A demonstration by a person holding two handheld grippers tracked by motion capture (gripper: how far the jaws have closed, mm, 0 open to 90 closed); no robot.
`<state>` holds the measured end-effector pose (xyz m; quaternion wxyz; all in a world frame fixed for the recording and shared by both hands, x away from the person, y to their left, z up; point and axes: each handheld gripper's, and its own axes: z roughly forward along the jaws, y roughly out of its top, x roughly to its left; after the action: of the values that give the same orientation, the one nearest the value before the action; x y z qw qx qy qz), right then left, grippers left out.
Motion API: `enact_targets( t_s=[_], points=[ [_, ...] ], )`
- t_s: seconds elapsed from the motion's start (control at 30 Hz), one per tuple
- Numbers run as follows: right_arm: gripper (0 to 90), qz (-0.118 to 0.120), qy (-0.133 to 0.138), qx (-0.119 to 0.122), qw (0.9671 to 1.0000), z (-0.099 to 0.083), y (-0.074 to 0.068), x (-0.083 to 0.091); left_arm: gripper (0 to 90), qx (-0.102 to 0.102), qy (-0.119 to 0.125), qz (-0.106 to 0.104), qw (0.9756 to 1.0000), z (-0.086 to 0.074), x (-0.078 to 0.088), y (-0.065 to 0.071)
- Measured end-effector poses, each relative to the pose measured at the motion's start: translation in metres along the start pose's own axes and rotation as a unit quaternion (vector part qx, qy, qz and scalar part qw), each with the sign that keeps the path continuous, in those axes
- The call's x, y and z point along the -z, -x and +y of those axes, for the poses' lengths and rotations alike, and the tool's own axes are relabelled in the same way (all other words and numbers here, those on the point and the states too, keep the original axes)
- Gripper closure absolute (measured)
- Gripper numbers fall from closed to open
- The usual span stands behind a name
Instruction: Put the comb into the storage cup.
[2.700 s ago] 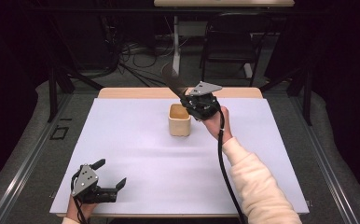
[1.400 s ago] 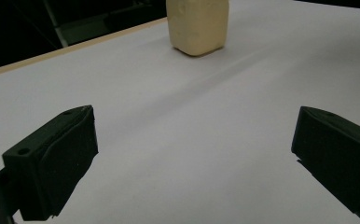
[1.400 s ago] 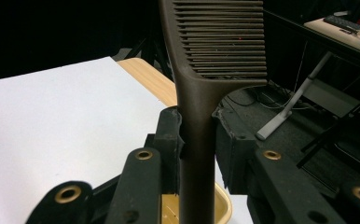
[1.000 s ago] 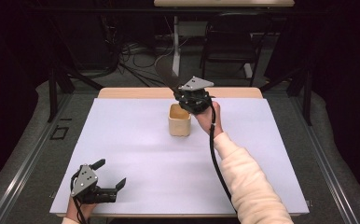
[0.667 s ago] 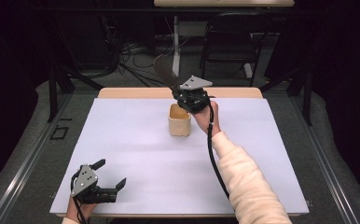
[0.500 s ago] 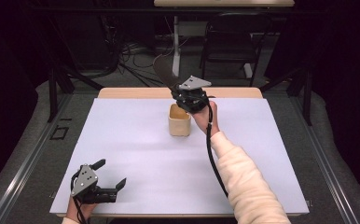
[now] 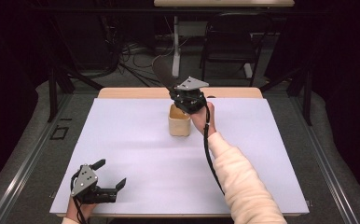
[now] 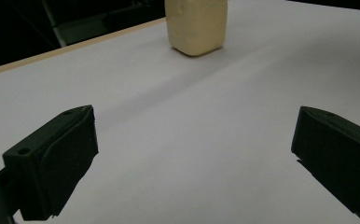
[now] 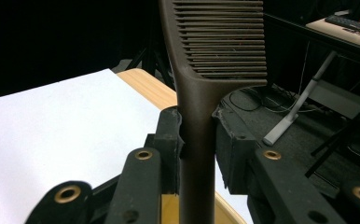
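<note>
Right gripper [image 7: 180,94], jaws clamped on the dark slotted spatula's [image 9: 201,93] handle, has drifted from beside the tan cup [image 7: 179,120] to directly above it, so lowering the handle in looks next.

Both grippers, the left gripper [image 7: 108,179] and the right gripper [image 7: 180,100], are built black, each topped by a grey three-cornered plate. Brass-ringed screw holes are seen on the right one's linkage. A cream, seemingly fleecy sleeve [image 7: 243,184] is worn, and a black cable [image 7: 208,149] is trailed.

Only the beige cup [image 7: 179,122] stands mid-table [image 7: 122,140]; open white surface lies all around it.
</note>
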<state>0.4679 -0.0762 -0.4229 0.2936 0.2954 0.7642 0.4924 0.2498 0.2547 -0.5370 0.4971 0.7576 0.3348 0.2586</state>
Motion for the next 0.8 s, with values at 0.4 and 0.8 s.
enact_targets(
  t_s=[0.4,0.8],
  points=[
    [71.8,0.0,-0.006,-0.005,1.0,-0.005,0.0,-0.007,0.3,-0.001,0.0,-0.001,1.0,0.0,0.0,0.0],
    [71.8,0.003,-0.013,-0.008,0.9999,-0.011,0.0,-0.01,0.4,-0.001,0.0,0.0,1.0,0.0,0.0,0.0]
  ],
)
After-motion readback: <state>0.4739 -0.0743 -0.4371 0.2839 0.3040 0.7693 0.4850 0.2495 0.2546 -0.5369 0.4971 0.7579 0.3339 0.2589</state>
